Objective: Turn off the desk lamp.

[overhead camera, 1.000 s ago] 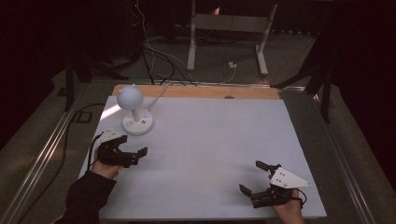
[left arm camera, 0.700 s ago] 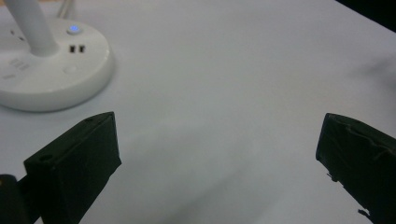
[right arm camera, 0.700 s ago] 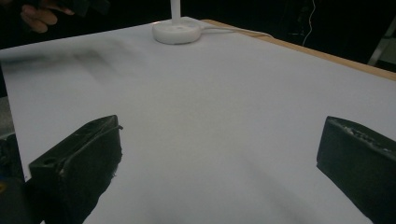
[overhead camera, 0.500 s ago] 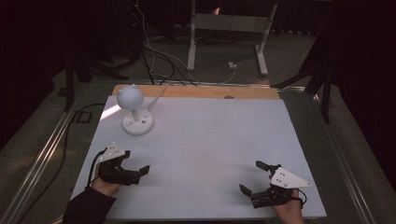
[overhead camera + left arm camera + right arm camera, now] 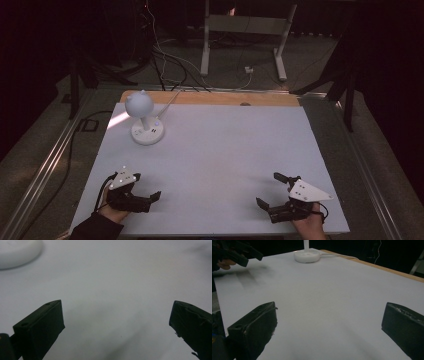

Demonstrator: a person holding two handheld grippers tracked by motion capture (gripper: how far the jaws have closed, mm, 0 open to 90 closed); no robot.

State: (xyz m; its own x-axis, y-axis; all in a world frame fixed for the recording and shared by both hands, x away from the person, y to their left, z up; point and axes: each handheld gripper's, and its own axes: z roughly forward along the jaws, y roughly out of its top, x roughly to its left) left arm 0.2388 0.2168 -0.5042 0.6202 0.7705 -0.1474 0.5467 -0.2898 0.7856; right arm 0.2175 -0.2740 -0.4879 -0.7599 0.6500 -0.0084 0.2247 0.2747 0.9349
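A small white desk lamp (image 5: 144, 119) with a round head and a disc base stands at the back left of the white table (image 5: 225, 150). My left gripper (image 5: 147, 186) is near the front left edge, held in a hand, open with nothing between its jaws. In the left gripper view my gripper (image 5: 116, 315) points at bare tabletop, with the lamp base (image 5: 17, 250) at the upper left. My right gripper (image 5: 267, 189) is near the front right edge, also open and empty. The right gripper view looks past its gripper (image 5: 329, 320) at the lamp base (image 5: 307, 256) and the left gripper (image 5: 239, 253).
A wooden strip (image 5: 215, 98) runs along the table's far edge. The lamp's cable (image 5: 170, 102) leads off the back. Beyond the table are floor cables and a metal stand (image 5: 245, 30). A rail (image 5: 45, 170) lies on the floor at the left.
My left gripper has drawn back from the lamp toward the table's front edge and a little to the right. The right gripper has stayed where it was.
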